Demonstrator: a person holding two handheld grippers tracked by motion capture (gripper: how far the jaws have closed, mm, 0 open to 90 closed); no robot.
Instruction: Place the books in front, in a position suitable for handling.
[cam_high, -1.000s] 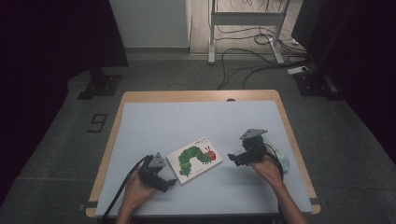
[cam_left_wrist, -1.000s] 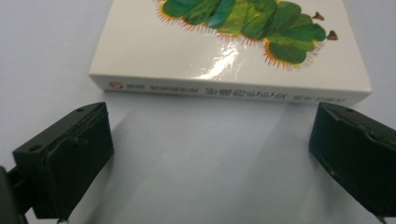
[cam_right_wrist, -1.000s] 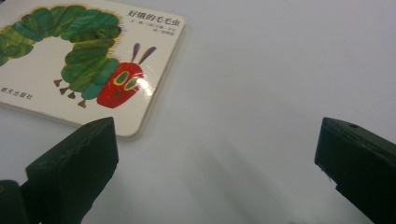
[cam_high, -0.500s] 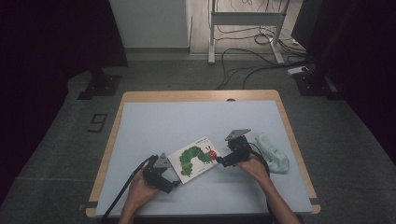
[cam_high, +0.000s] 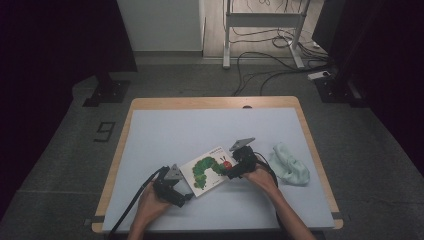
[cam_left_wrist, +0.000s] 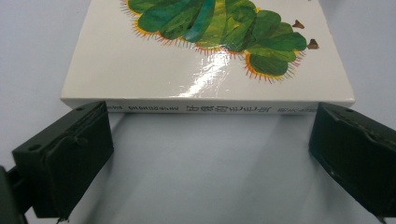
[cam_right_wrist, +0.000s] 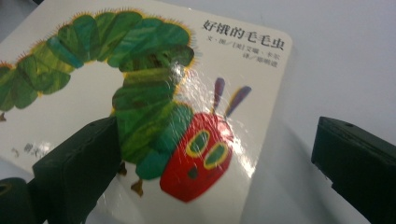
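Dark floor and loose cables surround a pale blue surface (cam_high: 200, 130) with a wooden rim, seen from above. Near its front edge lies a picture book (cam_high: 210, 170) with a green caterpillar on its white cover, flat on the surface and turned at a slant.

At the book's near-left corner sit the left tongs (cam_high: 183, 192), held in the person's left hand (cam_high: 150, 204). In the left gripper view the left tongs (cam_left_wrist: 205, 154) stand wide, one black jaw at each end of the book's spine, and the book (cam_left_wrist: 210, 56) lies just ahead of them, its printed spine facing the camera. The jaw tips are level with the spine's ends; whether they touch it I cannot tell.

On the opposite side, the right tongs (cam_high: 231, 173) are held in the right hand (cam_high: 261, 177) and reach the book's right end, where the caterpillar's red head is printed. In the right gripper view the right tongs (cam_right_wrist: 219, 158) are also wide, with nothing clamped between them: one jaw hangs over the cover (cam_right_wrist: 140, 93) beside the caterpillar's body, the other stands off the book's edge over bare surface.

Beyond the right hand, well clear of the book, lies a crumpled pale green cloth (cam_high: 290, 166).
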